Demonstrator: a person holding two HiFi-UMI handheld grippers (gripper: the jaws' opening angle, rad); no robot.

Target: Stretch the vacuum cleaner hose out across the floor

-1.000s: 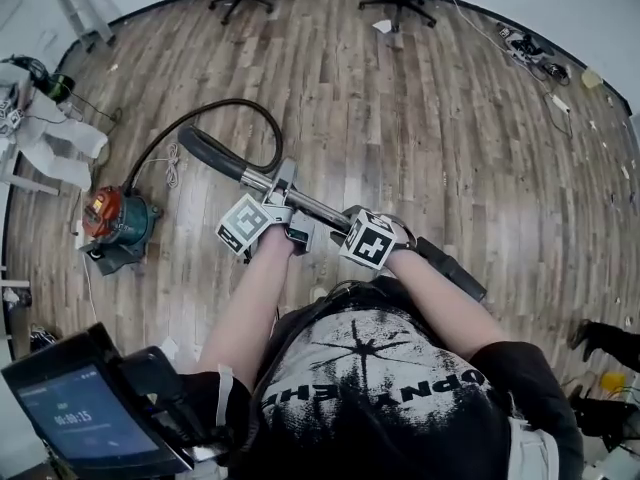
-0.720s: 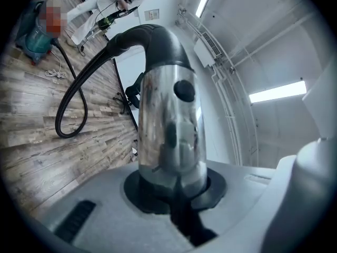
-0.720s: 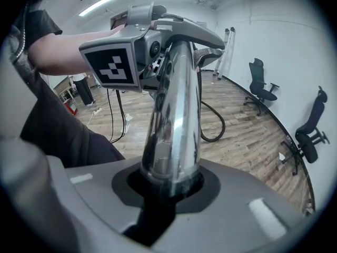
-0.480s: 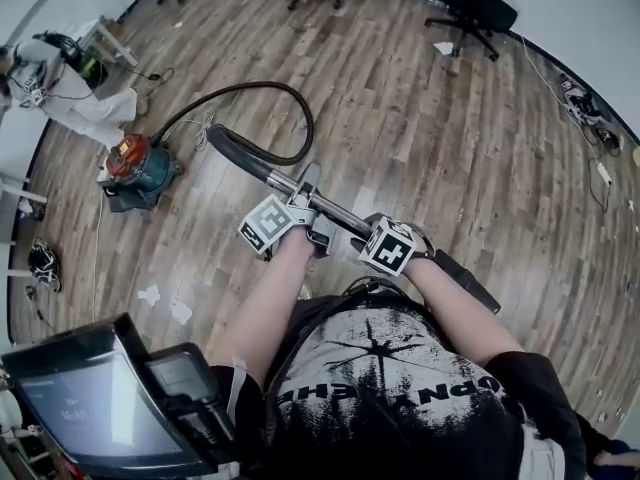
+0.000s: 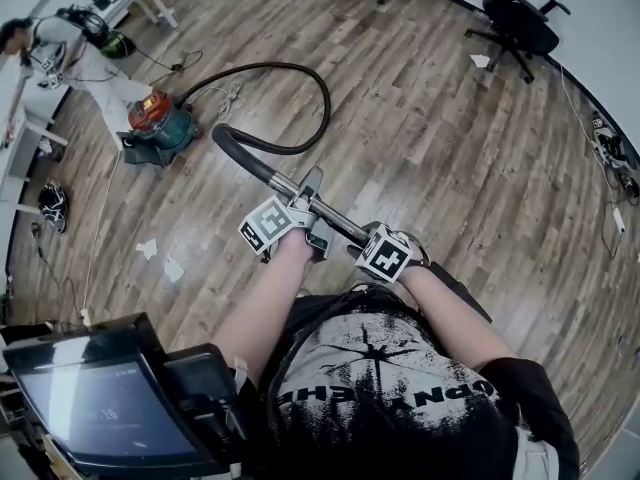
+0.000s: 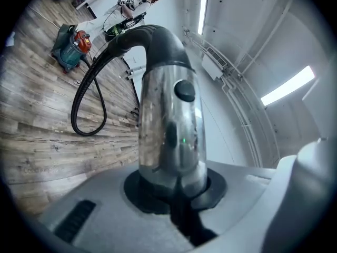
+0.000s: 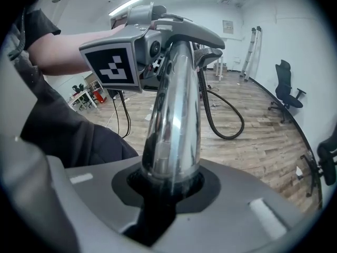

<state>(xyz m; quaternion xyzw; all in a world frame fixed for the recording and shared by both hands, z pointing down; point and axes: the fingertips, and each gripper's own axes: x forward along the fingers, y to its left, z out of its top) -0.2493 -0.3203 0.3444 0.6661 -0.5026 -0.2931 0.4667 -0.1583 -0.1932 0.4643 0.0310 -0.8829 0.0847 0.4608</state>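
While the chrome wand is held above the wooden floor, it is clamped by both pairs of tongs. The left tongs are closed on the tube nearer the black curved handle, and the right tongs are closed on it further back, close to the person's body. From the handle the black hose is seen running in a wide loop over the boards to the red and teal vacuum cleaner, which stands at the upper left of the head view. The hose is curved, not laid straight. An office chair is seen near the far wall.
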